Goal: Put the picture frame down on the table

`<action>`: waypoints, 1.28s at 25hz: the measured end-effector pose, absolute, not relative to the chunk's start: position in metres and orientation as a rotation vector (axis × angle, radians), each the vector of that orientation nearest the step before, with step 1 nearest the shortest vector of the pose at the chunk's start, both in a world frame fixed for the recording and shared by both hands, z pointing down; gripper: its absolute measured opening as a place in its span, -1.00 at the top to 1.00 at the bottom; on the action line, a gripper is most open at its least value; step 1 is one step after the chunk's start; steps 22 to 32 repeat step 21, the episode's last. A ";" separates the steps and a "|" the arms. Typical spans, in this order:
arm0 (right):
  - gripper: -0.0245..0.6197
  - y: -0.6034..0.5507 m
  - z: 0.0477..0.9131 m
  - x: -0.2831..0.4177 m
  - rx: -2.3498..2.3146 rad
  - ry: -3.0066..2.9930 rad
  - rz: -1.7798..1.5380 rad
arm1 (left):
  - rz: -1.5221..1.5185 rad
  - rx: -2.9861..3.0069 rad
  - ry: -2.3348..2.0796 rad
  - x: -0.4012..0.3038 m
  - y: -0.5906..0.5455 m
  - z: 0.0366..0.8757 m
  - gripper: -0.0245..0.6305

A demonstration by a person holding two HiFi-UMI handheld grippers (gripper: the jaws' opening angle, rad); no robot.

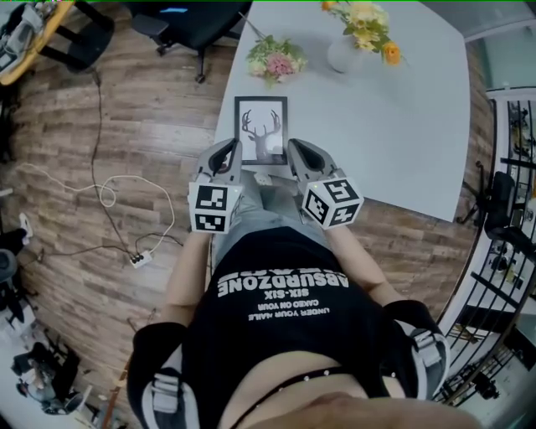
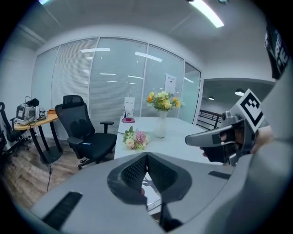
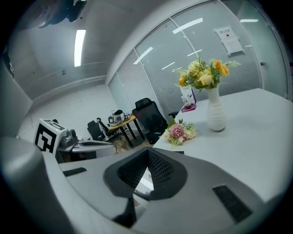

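The picture frame, black-edged with a deer drawing, is over the near left corner of the white table. My left gripper is shut on its lower left edge. On the lower right edge my right gripper is shut too. In the left gripper view the ribbed pads press together, and a strip of the frame shows below them. The right gripper view shows the same: pads together, the frame beneath. I cannot tell whether the frame touches the table.
A pink bouquet lies on the table just beyond the frame. A white vase of yellow flowers stands farther back. A black office chair is off the table's left corner. Cables and a power strip lie on the wood floor at left.
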State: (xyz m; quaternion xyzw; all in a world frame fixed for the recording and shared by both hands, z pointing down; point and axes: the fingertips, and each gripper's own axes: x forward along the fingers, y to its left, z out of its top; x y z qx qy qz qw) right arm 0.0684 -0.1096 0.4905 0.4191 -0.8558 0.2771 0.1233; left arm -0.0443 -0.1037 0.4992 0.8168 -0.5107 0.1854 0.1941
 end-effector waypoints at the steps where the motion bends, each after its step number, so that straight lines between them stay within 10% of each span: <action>1: 0.88 -0.108 0.489 0.067 1.222 -2.496 0.796 | 0.518 2.298 -1.423 -0.042 -0.104 0.496 0.87; 32: 0.88 -0.094 0.489 0.064 1.224 -2.465 0.755 | 0.469 2.285 -1.401 -0.037 -0.097 0.489 0.87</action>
